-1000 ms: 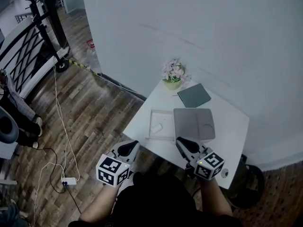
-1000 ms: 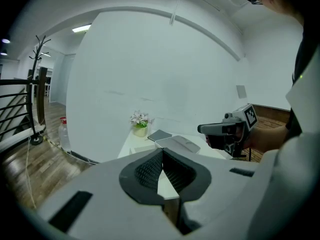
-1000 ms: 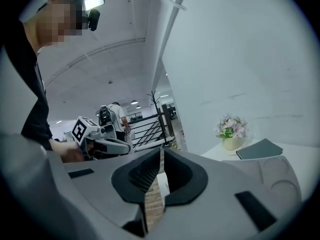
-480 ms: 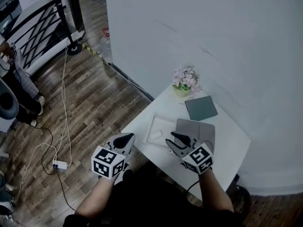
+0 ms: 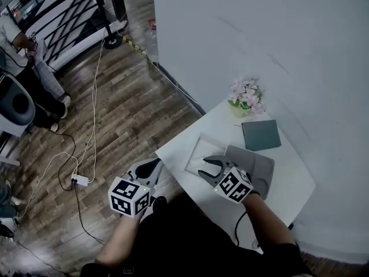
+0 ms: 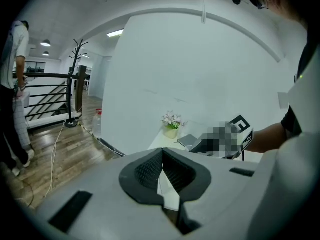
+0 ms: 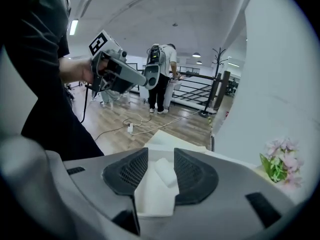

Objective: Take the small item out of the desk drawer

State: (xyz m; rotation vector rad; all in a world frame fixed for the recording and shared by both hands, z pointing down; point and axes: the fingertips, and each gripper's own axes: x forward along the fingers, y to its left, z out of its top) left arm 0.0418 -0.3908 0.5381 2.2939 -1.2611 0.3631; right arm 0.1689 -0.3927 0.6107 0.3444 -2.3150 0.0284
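From above, my white desk stands by a white wall on a brown wood floor. My left tongs are pressed together, empty. My right tongs have just been spreading, with the small white item between them in the drawer, not pinched.

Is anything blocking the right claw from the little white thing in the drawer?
Nothing visible. The right claw, jaws just opened, points into the open drawer; the little white thing lies bare beyond them.
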